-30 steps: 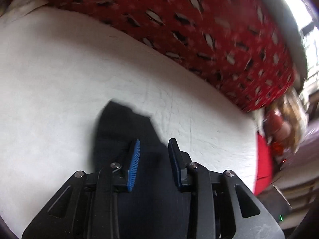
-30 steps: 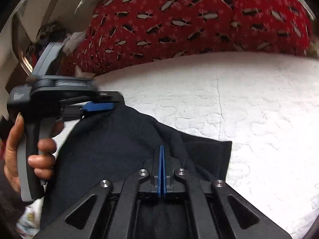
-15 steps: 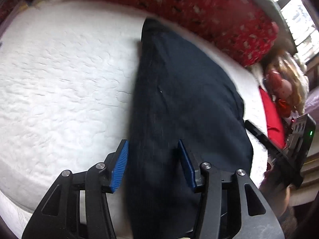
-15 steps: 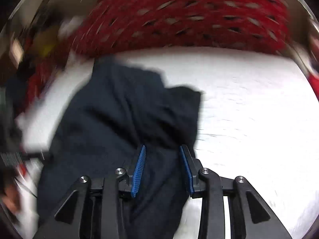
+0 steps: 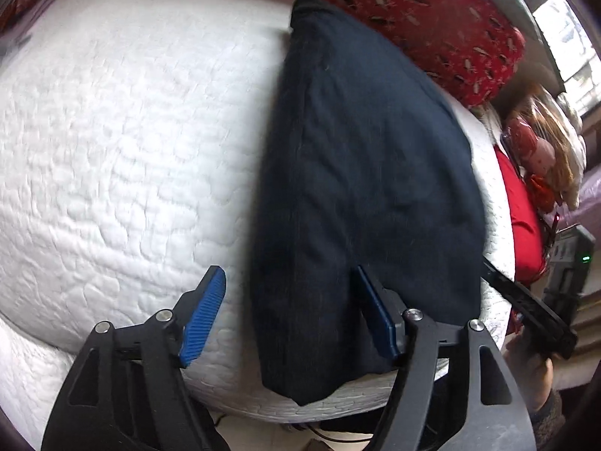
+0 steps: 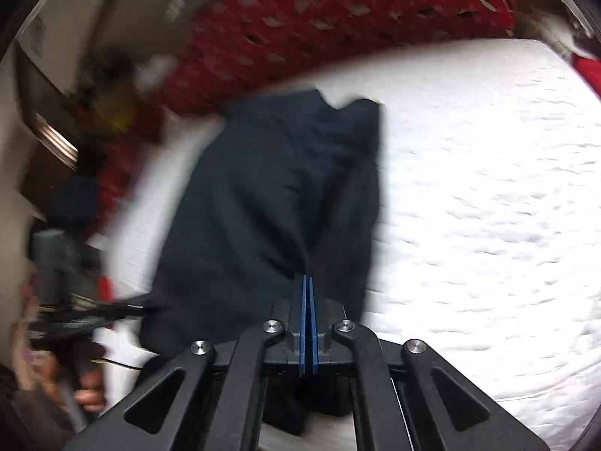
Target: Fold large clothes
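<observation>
On white quilt (image 5: pixel 112 143): dark garment (image 5: pixel 360 173) — left gripper (image 5: pixel 289 312) opening, unpinched; right gripper (image 6: pixel 308 300) clamped on garment; no legible writing.

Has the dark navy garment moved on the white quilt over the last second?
Yes. The dark navy garment now stretches up the white quilt to the red patterned blanket.

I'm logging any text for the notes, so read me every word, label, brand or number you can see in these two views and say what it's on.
None can be read.
Dark garment: no tag or print shows.
Red patterned blanket: only small shapes, no letters.
Other handheld gripper at the right edge: a green light, any marking too small to read.
Right wrist view: too blurred for any text.
</observation>
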The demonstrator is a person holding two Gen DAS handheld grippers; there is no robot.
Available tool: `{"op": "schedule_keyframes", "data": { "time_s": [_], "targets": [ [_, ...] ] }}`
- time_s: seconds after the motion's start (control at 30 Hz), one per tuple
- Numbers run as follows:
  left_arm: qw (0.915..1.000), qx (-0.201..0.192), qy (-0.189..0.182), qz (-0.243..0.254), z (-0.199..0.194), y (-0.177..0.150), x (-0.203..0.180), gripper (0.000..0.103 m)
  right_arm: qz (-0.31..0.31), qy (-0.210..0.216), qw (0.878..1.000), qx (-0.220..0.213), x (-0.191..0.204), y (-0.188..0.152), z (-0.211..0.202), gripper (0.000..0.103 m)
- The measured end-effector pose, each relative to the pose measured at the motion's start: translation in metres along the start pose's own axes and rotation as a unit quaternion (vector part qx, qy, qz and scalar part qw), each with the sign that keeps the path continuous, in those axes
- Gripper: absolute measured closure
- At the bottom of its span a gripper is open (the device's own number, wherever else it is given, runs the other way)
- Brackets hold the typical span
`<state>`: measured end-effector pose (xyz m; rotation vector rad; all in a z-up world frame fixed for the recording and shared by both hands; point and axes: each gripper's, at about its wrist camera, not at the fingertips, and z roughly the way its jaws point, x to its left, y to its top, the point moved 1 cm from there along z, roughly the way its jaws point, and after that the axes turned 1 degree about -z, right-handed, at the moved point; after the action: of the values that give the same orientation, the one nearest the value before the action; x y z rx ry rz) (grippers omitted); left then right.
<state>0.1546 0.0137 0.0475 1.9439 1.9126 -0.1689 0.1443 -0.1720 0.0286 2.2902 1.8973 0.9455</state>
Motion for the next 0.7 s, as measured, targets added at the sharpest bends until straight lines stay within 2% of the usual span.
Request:
{"op": "schedule_keyframes", "data": {
  "time_s": [0.07,0.1,0.13,0.2,0.27,0.3,0.33,0.37,0.43,0.5,0.6,0.67,0.7],
  "targets": [
    [0.9999,-0.008,-0.008,-0.004,-0.008,-0.006,0.001,0.033,0.007,-0.042,0.999,0.019,-0.009,-0.002,0.005,0.103],
    [0.9999,-0.017,-0.002,0.004,-0.012,-0.009,-0.002,0.033,0.014,-0.040,0.999,0.010,-0.011,-0.002,0.000,0.103],
    [0.9993,-0.031,0.009,0.020,-0.017,-0.013,-0.006,0.033,0.030,-0.025,0.999,-0.012,-0.012,-0.004,-0.015,0.097],
    [0.9972,-0.046,0.032,0.049,-0.019,-0.022,-0.014,0.033,0.031,-0.005,0.999,-0.043,-0.006,-0.009,-0.036,0.097],
    [0.9958,-0.045,0.045,0.065,-0.015,-0.027,-0.021,0.033,0.021,0.019,0.997,-0.077,0.005,-0.016,-0.055,0.084],
    [0.9953,-0.043,0.050,0.071,-0.012,-0.031,-0.024,0.033,0.018,0.024,0.996,-0.080,0.010,-0.016,-0.055,0.066],
    [0.9949,-0.042,0.053,0.074,-0.009,-0.033,-0.029,0.033,0.010,0.024,0.997,-0.077,0.014,-0.020,-0.053,0.054],
    [0.9947,-0.042,0.053,0.078,-0.008,-0.036,-0.034,0.033,0.002,0.012,0.997,-0.070,0.017,-0.024,-0.047,0.055],
    [0.9931,-0.046,0.061,0.089,-0.010,-0.043,-0.040,0.033,-0.017,-0.040,0.999,-0.033,0.020,-0.033,-0.028,0.057],
    [0.9913,-0.059,0.066,0.097,-0.016,-0.050,-0.044,0.033,-0.022,-0.108,0.994,0.002,0.016,-0.040,-0.018,0.057],
    [0.9891,-0.074,0.076,0.102,-0.021,-0.061,-0.044,0.033,-0.004,-0.116,0.993,-0.018,0.012,-0.045,-0.034,0.054],
    [0.9885,-0.077,0.078,0.104,-0.021,-0.068,-0.046,0.033,-0.006,-0.160,0.987,-0.026,0.015,-0.048,-0.047,0.034],
    [0.9880,-0.079,0.081,0.105,-0.022,-0.070,-0.047,0.033,-0.006,-0.179,0.983,-0.028,0.015,-0.050,-0.051,0.017]
  ]
}}
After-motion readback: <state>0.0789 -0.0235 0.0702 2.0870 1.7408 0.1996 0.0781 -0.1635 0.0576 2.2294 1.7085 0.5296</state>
